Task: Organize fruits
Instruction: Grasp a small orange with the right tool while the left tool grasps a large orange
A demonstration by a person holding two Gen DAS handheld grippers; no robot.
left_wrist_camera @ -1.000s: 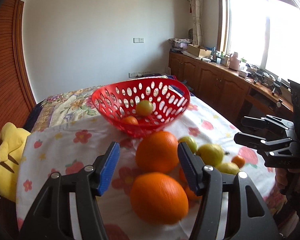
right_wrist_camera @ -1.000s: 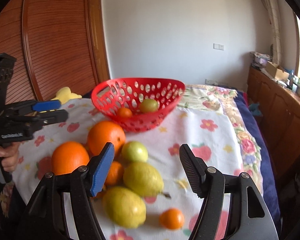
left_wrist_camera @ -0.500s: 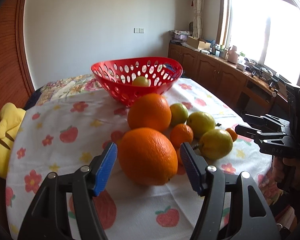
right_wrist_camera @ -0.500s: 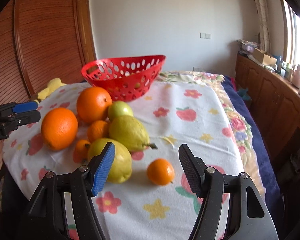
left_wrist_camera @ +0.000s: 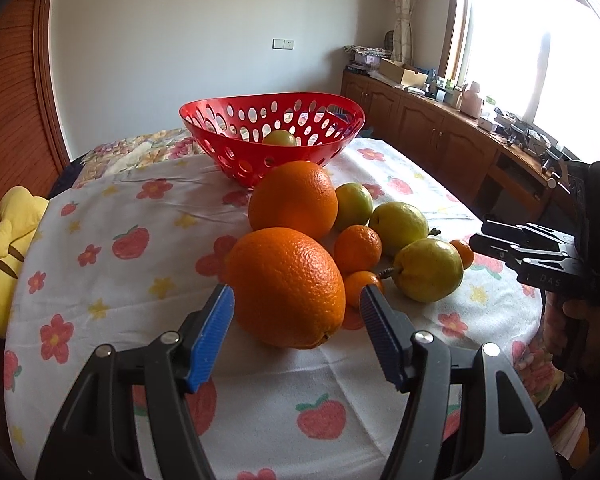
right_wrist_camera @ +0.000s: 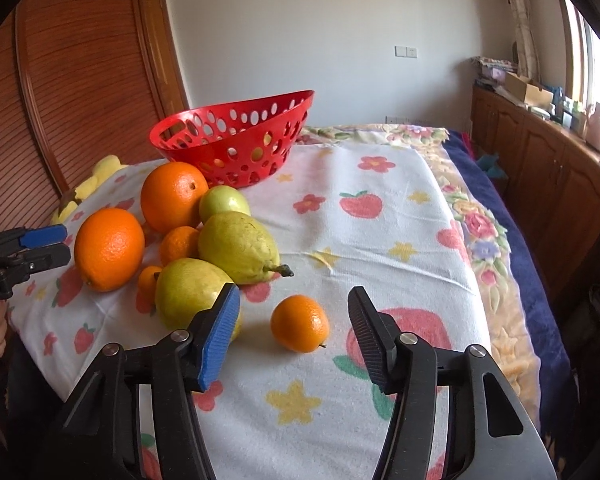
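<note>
The left claw (left_wrist_camera: 296, 320) stands partly open with the near large orange (left_wrist_camera: 286, 288) sitting just ahead of and between its two blue pads; the pads flank the fruit's near flanks but a sliver of cloth shows on each side, so nothing is gripped yet. The right claw (right_wrist_camera: 294, 324) is closing, and the small tangerine (right_wrist_camera: 300, 323) lies squarely between its jaws, a little forward of the tips, with clear gaps on both sides, so it too holds nothing. That is the relation the coming move turns on: each fruit lies straight ahead on its claw's centre line, so a short push forward and a squeeze should do, I judge. Both fruits are round, so no long axis matters, unlike the pear (right_wrist_camera: 188, 294) just to the left of the right claw's blue pad, which nearly touches that pad and could be nudged as the jaws shut. The red basket (left_wrist_camera: 272, 136) stands well beyond both claws, past the second orange (left_wrist_camera: 293, 200) and the rest of the heap, all resting on the flowered cloth (right_wrist_camera: 380, 248) over the surface. Seen from the left claw, one greenish fruit (left_wrist_camera: 279, 138) already lies inside the basket. The right claw has the clearer path, its tangerine standing apart from the pile.
</note>
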